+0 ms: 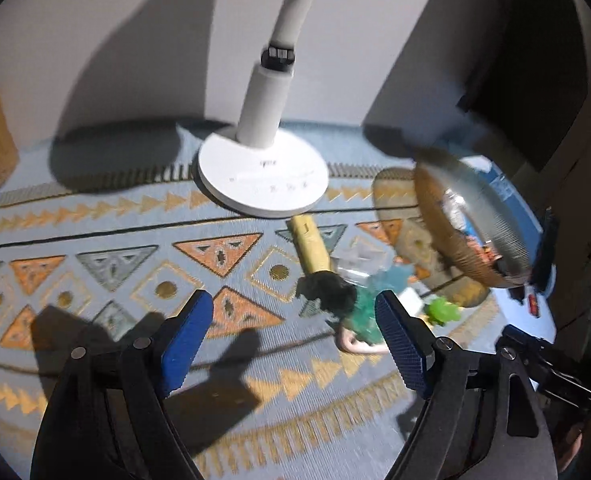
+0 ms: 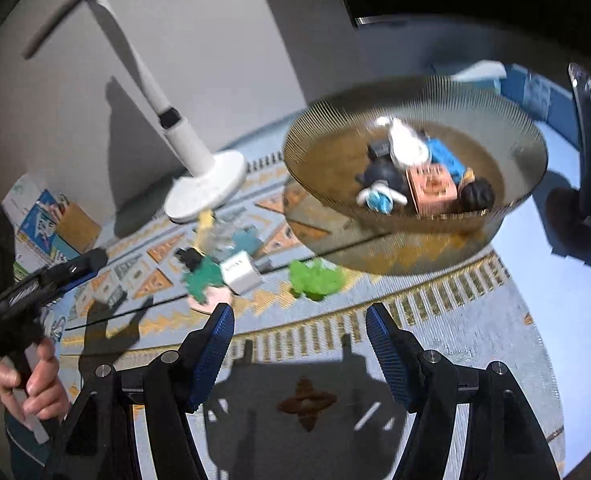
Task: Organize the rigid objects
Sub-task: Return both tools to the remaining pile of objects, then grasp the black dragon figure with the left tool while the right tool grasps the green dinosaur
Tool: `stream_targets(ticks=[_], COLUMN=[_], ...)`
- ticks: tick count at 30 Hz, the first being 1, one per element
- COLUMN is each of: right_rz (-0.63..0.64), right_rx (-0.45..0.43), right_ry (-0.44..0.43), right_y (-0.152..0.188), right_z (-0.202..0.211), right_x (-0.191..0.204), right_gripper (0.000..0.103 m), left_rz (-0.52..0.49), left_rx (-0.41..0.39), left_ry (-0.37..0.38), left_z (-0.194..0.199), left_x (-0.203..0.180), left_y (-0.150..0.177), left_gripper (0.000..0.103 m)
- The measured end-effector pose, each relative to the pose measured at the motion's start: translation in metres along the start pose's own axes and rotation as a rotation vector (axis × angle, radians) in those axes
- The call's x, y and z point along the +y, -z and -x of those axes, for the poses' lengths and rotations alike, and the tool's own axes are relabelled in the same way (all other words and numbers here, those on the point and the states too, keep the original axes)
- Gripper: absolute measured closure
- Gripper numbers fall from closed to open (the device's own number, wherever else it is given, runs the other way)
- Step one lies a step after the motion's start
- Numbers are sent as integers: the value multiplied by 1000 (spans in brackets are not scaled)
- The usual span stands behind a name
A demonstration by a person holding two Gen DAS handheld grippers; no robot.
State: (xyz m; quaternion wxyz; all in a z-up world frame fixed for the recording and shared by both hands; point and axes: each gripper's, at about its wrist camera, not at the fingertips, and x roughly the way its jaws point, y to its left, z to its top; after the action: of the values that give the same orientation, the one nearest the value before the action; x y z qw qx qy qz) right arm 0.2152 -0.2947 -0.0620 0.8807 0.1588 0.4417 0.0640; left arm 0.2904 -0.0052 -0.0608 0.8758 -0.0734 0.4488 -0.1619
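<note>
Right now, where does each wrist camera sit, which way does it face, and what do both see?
Left wrist: on the left gripper, looking over the patterned cloth at the lamp base; its open blue fingers show.
Right wrist: on the right gripper, facing the glass bowl; open fingers and the person's left hand show.
Shared: lamp, bowl, green toy.

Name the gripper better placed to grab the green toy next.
Right gripper: open, with the green toy just ahead between its fingers. For the left gripper, also open, it lies off to the right.
</note>
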Motion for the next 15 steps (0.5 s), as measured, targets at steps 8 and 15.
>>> stream_targets(ticks=[8, 15], right_rz=[43, 121], right_rx=[73, 95], right_ry=[11, 36], right_y=[-1, -13], right_z=[-35, -57], right_x=[-14, -6], right_gripper=[36, 36], left_rz=[-55, -94], left_rx=[102, 110], left_ry=[26, 90], left_z=[-58, -63], left_x=[-11, -21], left_y=[1, 2], left_gripper=[34, 36])
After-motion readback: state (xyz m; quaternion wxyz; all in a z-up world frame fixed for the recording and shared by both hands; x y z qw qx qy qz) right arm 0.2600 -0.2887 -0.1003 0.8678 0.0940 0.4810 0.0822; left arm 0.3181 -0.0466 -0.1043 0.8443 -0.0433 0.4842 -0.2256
